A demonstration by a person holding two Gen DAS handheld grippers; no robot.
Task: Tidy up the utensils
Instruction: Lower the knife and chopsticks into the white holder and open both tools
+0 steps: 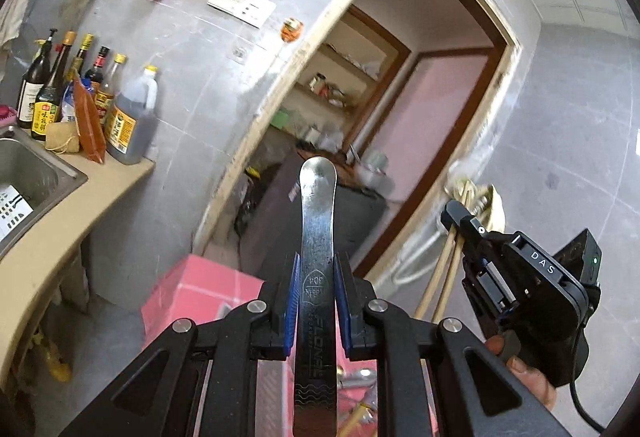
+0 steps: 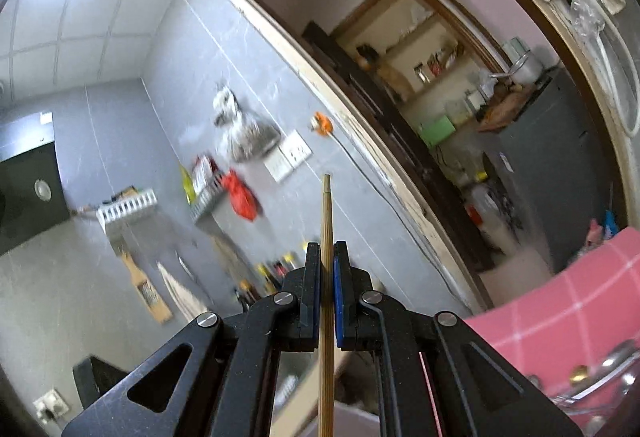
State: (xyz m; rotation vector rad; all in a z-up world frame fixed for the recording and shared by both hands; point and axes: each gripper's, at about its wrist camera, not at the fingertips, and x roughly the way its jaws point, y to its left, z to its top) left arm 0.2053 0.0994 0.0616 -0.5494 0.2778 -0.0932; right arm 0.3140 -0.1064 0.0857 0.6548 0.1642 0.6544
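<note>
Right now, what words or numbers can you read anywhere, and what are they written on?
"304" inside a small stamped badge on the metal handle held in the left gripper.
"FLONAL" along that same handle, with a smaller line beside it too fine to read.
"DAS" on the black body of the right gripper.
Labels on the sauce bottles by the sink: printed characters, too small to read.
Right wrist view: nothing readable.
</note>
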